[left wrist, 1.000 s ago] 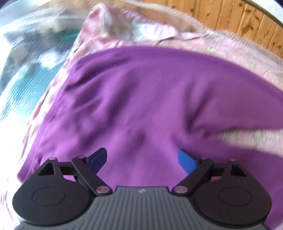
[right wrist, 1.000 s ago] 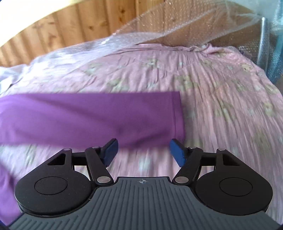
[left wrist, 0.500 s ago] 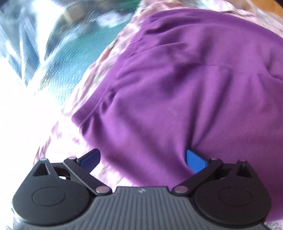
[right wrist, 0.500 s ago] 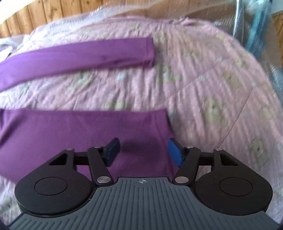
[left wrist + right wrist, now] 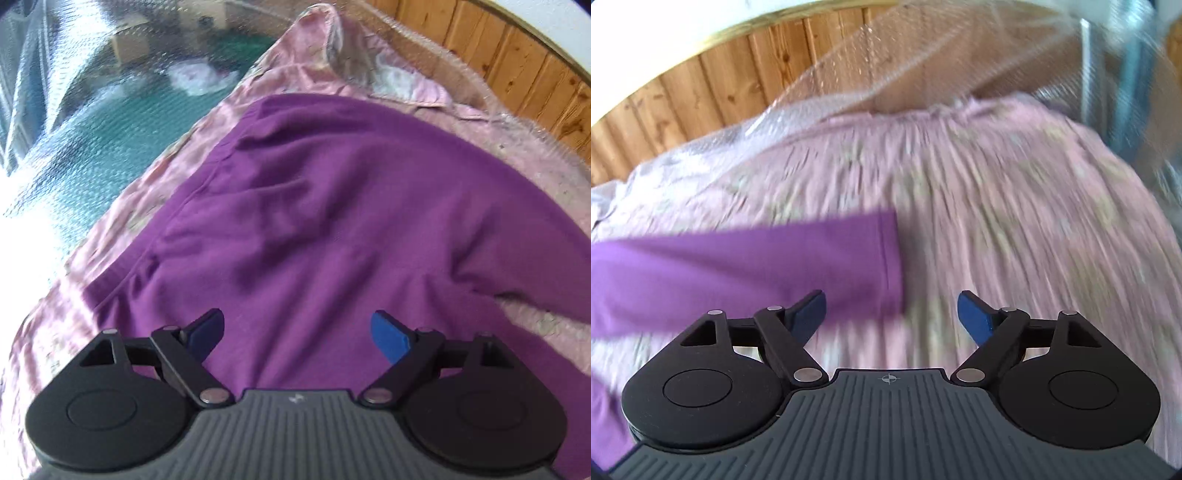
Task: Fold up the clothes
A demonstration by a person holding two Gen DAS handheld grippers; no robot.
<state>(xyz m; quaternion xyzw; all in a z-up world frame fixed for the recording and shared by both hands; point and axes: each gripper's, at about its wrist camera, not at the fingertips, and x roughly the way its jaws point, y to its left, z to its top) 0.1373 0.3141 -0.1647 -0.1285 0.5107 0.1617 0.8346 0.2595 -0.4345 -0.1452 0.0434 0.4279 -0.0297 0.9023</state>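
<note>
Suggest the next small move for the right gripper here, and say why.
Probably lower the right gripper onto the cuff end of the purple long sleeve and pinch it. Its jaws have just been opening and hold nothing, and the sleeve lies stretched flat on the pink patterned bedspread, not yet folded in.

Pink patterned bedspread [image 5: 1015,206] ahead of the tongs – bubble wrap [image 5: 871,62] bunched at its far edge, knotty wood-panel wall [image 5: 517,88] behind. Strong daylight glare far left.
</note>
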